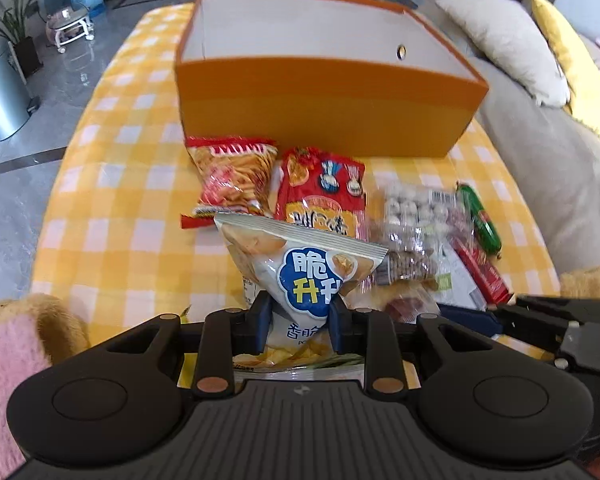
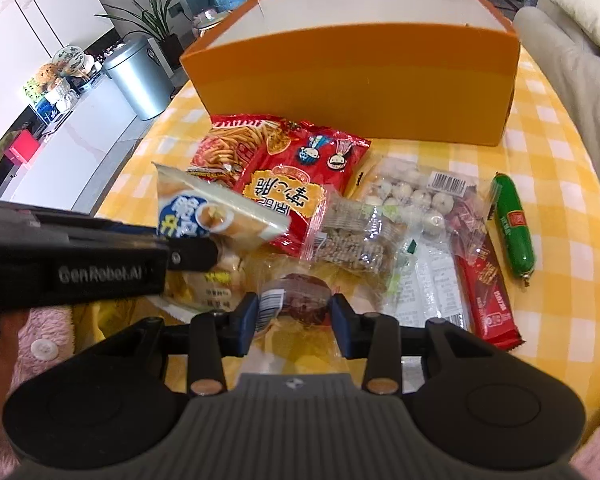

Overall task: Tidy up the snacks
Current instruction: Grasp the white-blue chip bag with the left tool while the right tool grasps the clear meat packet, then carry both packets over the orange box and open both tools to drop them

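Observation:
My left gripper [image 1: 299, 322] is shut on a white and blue chip bag [image 1: 300, 268] and holds it tilted just above the snack pile; the bag also shows in the right wrist view [image 2: 204, 216]. My right gripper [image 2: 294, 320] is closed around a clear-wrapped brown pastry [image 2: 296, 300] at the near edge of the pile. An open orange box [image 1: 324, 108] with a white inside stands behind the snacks, also in the right wrist view [image 2: 360, 92]. Red fries bag [image 2: 236, 144], red cartoon bag [image 2: 300, 184] and other packets lie between.
A green sausage [image 2: 512, 228], a red wafer bar [image 2: 488, 292], a bag of white balls [image 2: 412, 196] and a clear nut-bar packet [image 2: 356, 244] lie on the yellow checked cloth [image 2: 560, 184]. A grey sofa with pillows [image 1: 540, 80] is at right, a metal bin [image 2: 140, 76] at left.

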